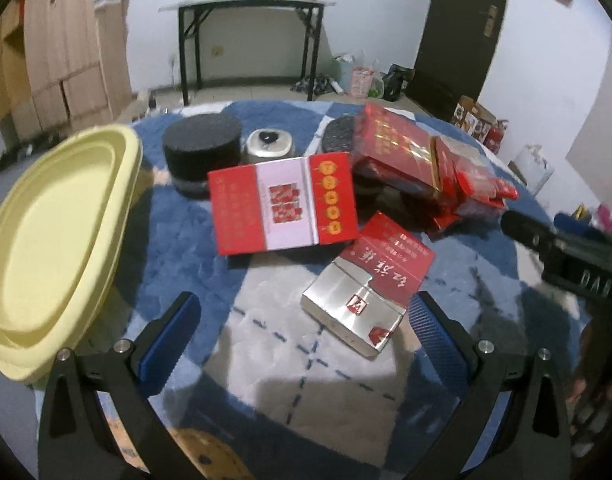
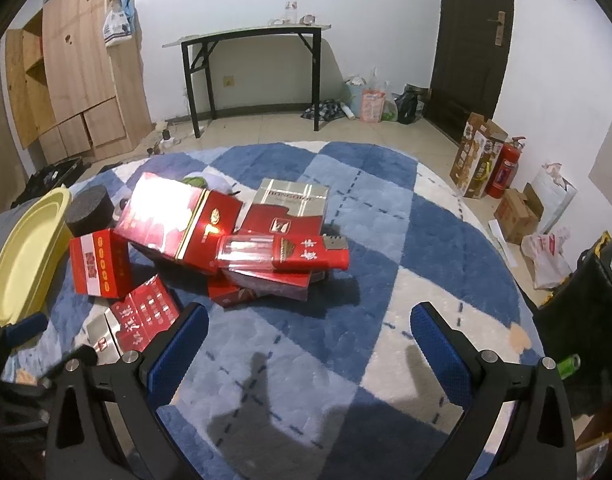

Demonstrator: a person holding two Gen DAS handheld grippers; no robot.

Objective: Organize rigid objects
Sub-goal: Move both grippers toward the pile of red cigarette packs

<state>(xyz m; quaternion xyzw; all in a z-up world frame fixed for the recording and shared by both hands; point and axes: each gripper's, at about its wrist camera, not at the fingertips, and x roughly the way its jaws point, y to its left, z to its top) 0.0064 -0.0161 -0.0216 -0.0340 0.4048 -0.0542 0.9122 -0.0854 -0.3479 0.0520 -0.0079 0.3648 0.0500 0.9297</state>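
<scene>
A heap of red boxes lies on a round blue and white rug [image 1: 266,352] [image 2: 386,208]. In the left wrist view a red and white box [image 1: 282,204] leans in the middle, a red and silver pack [image 1: 370,280] lies just ahead of my left gripper [image 1: 306,320], which is open and empty. A big glossy red box [image 1: 398,152] [image 2: 174,216] tops the pile. My right gripper [image 2: 310,328] is open above bare rug, with a long red box [image 2: 290,254] ahead of it. The red and silver pack [image 2: 142,318] lies by its left finger.
A pale yellow tray [image 1: 58,232] [image 2: 22,252] sits at the rug's left edge. A black round container [image 1: 202,144] [image 2: 90,210] and a small silver pot [image 1: 268,146] stand behind the boxes. The right gripper's body [image 1: 566,256] shows at the right of the left view. A folding table, door and floor clutter lie beyond.
</scene>
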